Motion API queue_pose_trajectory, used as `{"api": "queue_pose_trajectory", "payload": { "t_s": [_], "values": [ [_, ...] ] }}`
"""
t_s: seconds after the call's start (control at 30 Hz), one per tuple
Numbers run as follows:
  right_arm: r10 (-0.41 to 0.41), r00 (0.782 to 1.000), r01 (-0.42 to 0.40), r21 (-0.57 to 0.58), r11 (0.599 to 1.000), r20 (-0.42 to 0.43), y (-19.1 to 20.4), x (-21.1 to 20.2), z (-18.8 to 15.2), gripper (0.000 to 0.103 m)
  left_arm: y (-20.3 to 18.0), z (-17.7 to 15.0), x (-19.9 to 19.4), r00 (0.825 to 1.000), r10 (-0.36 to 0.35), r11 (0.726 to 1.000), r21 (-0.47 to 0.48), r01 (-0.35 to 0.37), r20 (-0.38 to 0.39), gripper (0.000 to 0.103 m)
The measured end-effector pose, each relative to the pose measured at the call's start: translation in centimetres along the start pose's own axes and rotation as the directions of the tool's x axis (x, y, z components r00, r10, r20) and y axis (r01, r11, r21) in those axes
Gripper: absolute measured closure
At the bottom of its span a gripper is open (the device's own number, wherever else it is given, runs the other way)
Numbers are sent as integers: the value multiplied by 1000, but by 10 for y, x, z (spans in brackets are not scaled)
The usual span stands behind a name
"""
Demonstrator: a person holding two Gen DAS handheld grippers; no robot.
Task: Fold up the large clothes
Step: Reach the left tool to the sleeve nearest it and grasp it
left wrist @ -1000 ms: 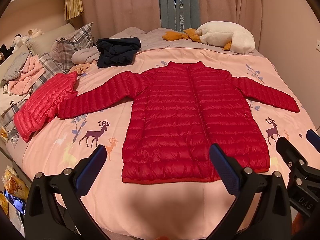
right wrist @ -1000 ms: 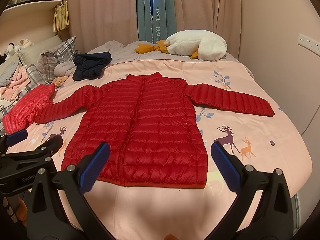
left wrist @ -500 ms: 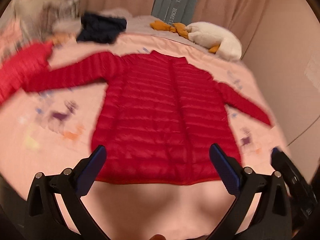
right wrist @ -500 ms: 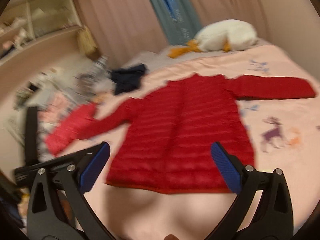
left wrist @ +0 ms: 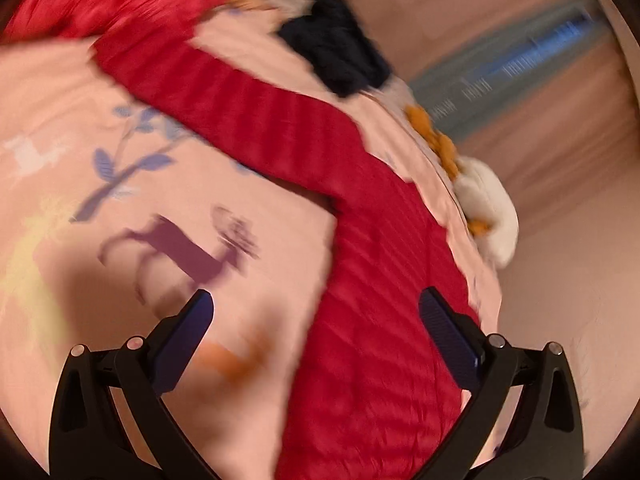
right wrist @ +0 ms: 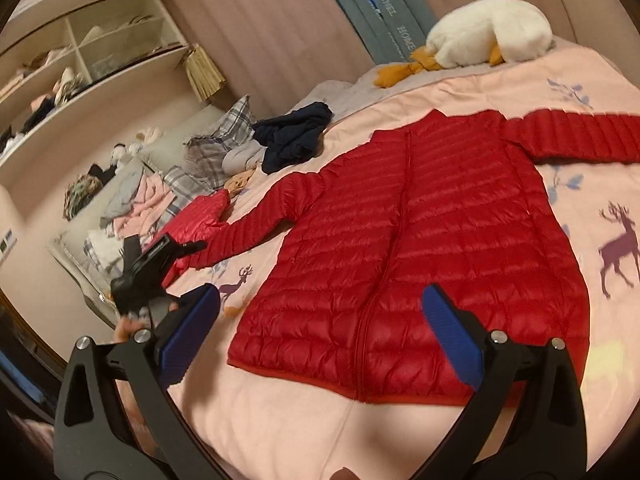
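Jacket: a red quilted puffer jacket point(right wrist: 420, 240) lies flat, front up and zipped, on the bed point(right wrist: 440, 432).
Long axis: collar toward the far side of the bed by the curtains, hem toward the near edge; both sleeves spread sideways, across that axis.
Left sleeve: stretches out toward the pillows, its cuff close to the left gripper point(right wrist: 182, 250) in the right wrist view.
Material: shiny, padded fabric stitched in narrow horizontal channels, with a straight zip down the middle and a thin hem band.
Left gripper fingers: spread wide apart in its own blurred, tilted view point(left wrist: 316, 336), holding nothing; one blue pad over the pink sheet, the other over the jacket body point(left wrist: 380, 280).
Right gripper: point(right wrist: 320, 322) fingers wide apart and empty, hovering above the hem at the near edge of the bed.
Bedding: pink sheet printed with deer point(right wrist: 618, 248) and leafy sprigs.
Around: a second, lighter red puffer garment point(right wrist: 196, 220) bunched just beyond the left cuff; a dark navy garment point(right wrist: 292, 136) heaped near the left shoulder; plaid pillows point(right wrist: 224, 140) and pink clothes point(right wrist: 140, 208) at the head of the bed.
Far side: a white plush goose point(right wrist: 488, 32) with orange feet, beyond the collar, well apart from the jacket.
Background: blue-grey curtain point(right wrist: 380, 12), open shelves point(right wrist: 80, 60).
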State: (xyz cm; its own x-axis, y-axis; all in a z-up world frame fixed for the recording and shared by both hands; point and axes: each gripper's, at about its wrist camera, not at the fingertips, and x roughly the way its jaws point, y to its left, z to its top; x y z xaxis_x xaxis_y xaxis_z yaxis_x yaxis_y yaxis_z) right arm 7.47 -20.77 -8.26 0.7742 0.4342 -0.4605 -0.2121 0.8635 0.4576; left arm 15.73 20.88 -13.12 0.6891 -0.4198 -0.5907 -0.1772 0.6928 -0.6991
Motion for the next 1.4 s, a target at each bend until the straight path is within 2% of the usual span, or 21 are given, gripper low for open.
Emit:
{"api": "queue_pose_trajectory", "payload": {
  "t_s": [0.03,0.1,0.23,0.3,0.37,0.43,0.6,0.73,0.9,1.03,1.07,1.13,1.2,1.23,1.3,1.4],
  "values": [
    [-5,1000,5,-14,1000,-4,3,3,-1,2,18,16,5,999,-37,998,-57,37,2,1],
    [-25,999,24,-41,999,-23,4,10,-2,2,41,35,8,999,-43,992,-117,46,25,1],
    [-71,996,67,-64,996,-53,1,27,-4,2,84,75,22,993,-107,964,-240,118,59,1],
    [-78,995,74,-53,996,-65,-4,31,-4,2,96,88,22,991,-104,953,-276,122,80,1],
    [-87,994,84,-41,996,-73,-9,36,-3,2,109,105,29,984,-148,936,-306,172,102,1],
    [-98,992,96,-31,995,-81,-14,42,-2,2,115,116,33,980,-158,925,-330,189,119,1],
    [-120,988,118,-26,993,-96,-19,54,-1,2,122,141,45,977,-138,917,-353,189,164,1],
    [-136,985,133,-42,990,-103,-18,61,-1,2,124,160,52,969,-75,922,-353,157,233,1],
    [-197,976,188,-100,977,-95,-14,66,-1,2,127,168,52,958,-27,919,-370,137,287,1],
    [-207,974,196,-117,974,-93,-14,68,0,2,128,170,51,952,-15,921,-367,132,305,2],
    [-209,974,198,-121,973,-91,-14,68,0,2,129,169,50,952,-12,922,-366,129,306,6],
    [-212,973,200,-125,972,-91,-13,69,-1,2,132,166,51,954,-25,917,-374,141,297,21],
    [-215,971,202,-128,971,-100,-14,72,-2,2,140,162,55,957,-69,899,-398,182,281,47],
    [-217,971,203,-128,971,-104,-14,74,-2,2,145,160,58,960,-68,895,-409,179,272,51],
    [-220,969,206,-129,970,-112,-14,77,-3,2,147,160,63,964,-42,902,-405,148,261,72],
    [-226,968,211,-134,968,-113,-14,78,-3,2,156,158,66,966,-27,894,-427,138,255,91]
  ]
}}
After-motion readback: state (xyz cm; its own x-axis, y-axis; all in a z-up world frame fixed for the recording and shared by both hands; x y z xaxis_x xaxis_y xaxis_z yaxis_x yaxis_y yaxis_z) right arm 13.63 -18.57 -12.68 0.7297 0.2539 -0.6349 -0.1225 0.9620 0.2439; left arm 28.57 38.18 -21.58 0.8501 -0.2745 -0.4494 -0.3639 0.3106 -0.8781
